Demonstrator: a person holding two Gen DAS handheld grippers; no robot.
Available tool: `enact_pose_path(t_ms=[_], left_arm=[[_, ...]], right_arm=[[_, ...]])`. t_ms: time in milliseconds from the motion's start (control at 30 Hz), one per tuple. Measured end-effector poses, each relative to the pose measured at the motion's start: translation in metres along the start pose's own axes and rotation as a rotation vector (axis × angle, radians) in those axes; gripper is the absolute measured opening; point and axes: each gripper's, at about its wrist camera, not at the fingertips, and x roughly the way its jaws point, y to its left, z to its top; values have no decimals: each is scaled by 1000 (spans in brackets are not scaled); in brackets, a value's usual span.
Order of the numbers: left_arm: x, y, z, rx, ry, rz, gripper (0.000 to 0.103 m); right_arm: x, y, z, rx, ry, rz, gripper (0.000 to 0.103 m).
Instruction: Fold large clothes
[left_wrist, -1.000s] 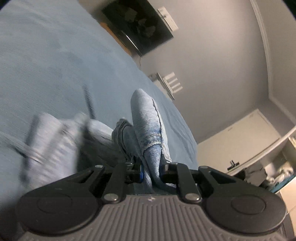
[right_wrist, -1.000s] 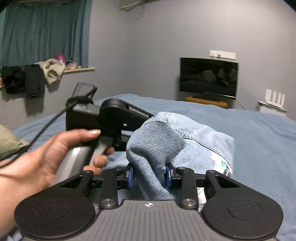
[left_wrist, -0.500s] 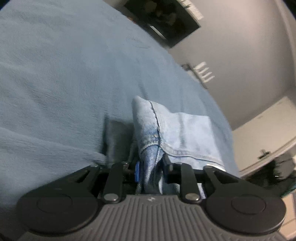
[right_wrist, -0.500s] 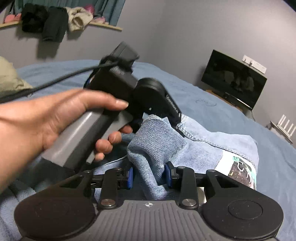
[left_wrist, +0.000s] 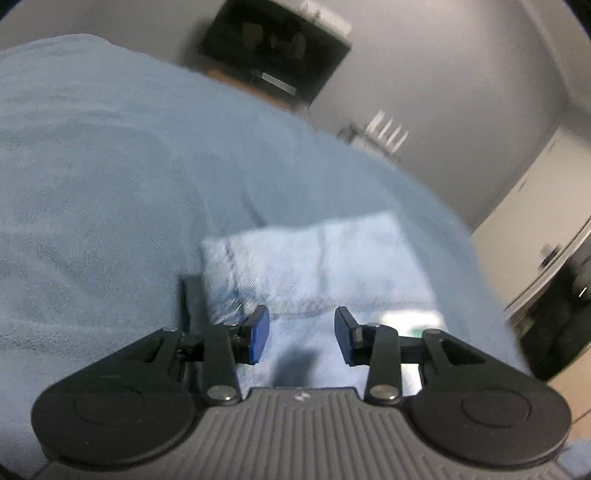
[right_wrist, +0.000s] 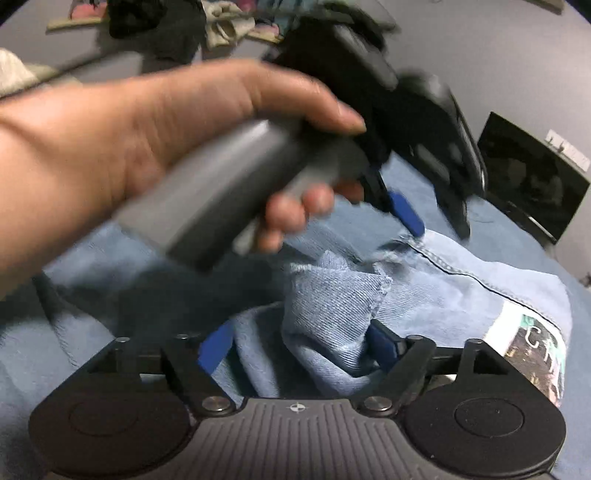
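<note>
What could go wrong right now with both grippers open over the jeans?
1. A bunched fold of the jeans sits between the right gripper fingers; pulling away might drag it and undo the fold.
2. The left gripper hangs close above the right one; they may collide.

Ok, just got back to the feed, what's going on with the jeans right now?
A person is folding light-blue denim jeans on a bed with a blue fleece blanket, using a handheld gripper in each hand. Both are open: the left gripper hovers over the folded denim, and the right gripper has a bunched fold sitting loose between its spread fingers. The left hand shows in the right wrist view.
</note>
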Motion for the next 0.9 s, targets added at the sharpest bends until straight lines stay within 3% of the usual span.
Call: enact_pose_path(t_ms=[167,300,367,500,633,733,833,900], left_arm=[[6,2,-2,34,49,37,33],[3,-6,-1,75,64,80,32],[-2,-11,-3,83,59,82,32],[-34,-12,-16,24,17,0,32],[-62,-21,-34,63,-26,-10,32],[-81,-28,-44,70,-80,-48,32],[-90,-46,-52,136,-97,-18,32],[-88,-54,-60,178,-69,40,32]], right_arm=[[-50,-19,-3,107,-59,83,78],[-89,-39,-10,158,-102,67,75],[-92,-64,-10,204,-77,33,73],[-90,-109,-18,306,-51,-6,70],[-106,-124,-37,366,-37,-72,70],[-109,-133,-56,441,-32,-72,70],[-108,-135,-72,459,-21,-93,70],[-105,-135,-81,484,-18,-90,70]])
